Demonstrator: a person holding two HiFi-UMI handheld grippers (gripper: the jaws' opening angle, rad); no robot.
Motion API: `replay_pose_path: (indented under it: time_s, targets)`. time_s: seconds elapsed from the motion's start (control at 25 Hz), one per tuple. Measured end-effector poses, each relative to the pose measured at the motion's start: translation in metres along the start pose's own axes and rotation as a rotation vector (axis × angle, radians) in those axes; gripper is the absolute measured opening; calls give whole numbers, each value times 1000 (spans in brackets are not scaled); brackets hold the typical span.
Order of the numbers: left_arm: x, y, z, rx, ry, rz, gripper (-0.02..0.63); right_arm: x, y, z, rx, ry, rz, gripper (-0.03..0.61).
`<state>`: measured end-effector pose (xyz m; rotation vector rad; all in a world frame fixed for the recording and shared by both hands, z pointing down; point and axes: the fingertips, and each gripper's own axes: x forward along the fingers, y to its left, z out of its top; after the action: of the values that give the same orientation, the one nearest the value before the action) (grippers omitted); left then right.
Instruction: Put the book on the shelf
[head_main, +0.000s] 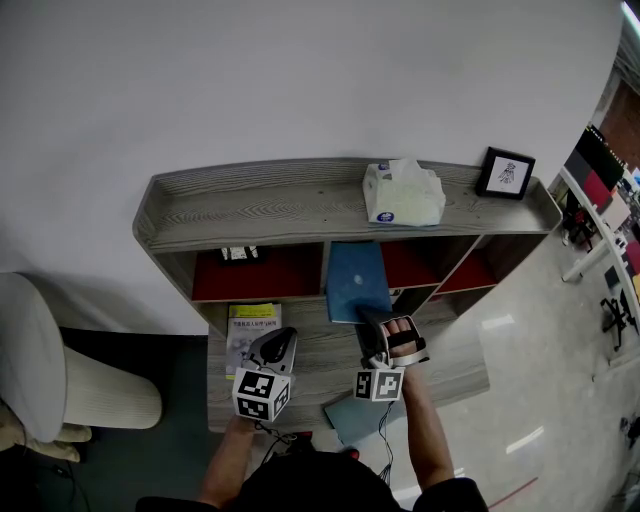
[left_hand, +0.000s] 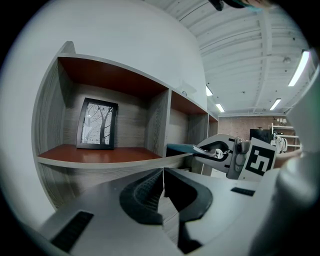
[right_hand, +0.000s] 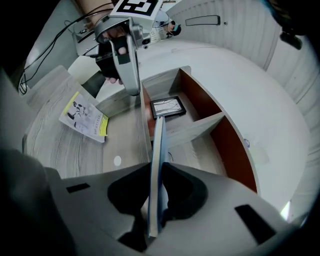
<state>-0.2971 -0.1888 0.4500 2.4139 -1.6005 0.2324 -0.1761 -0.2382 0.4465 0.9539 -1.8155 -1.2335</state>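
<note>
Right gripper (right_hand: 156, 200) jaws are clamped on the near edge of the blue book (head_main: 357, 283). The book is held flat at the mouth of the shelf's (head_main: 260, 205) middle compartment. Left gripper (left_hand: 162, 192) jaws are closed together, empty, to the left.

The shelf (head_main: 250, 205) is matt grained wood, the book (head_main: 357, 282) smooth-covered.

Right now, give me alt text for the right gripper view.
The right gripper clamps a thin blue book edge-on, aimed at the wooden shelf. A framed picture sits in one compartment, and a yellow booklet lies on the ledge at left.
</note>
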Motion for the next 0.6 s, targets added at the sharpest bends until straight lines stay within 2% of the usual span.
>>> replay_pose_path:
  time_s: [0.32, 0.52, 0.6]
  targets:
    - [-4, -1, -3, 0, 9, 8, 12, 2, 8, -5, -54, 43, -34, 77]
    - [-6, -2, -5, -3, 15, 12, 12, 2, 10, -11, -47, 62, -1, 130]
    - [-6, -2, -5, -4, 15, 9, 12, 1, 10, -13, -44, 76, -8, 132]
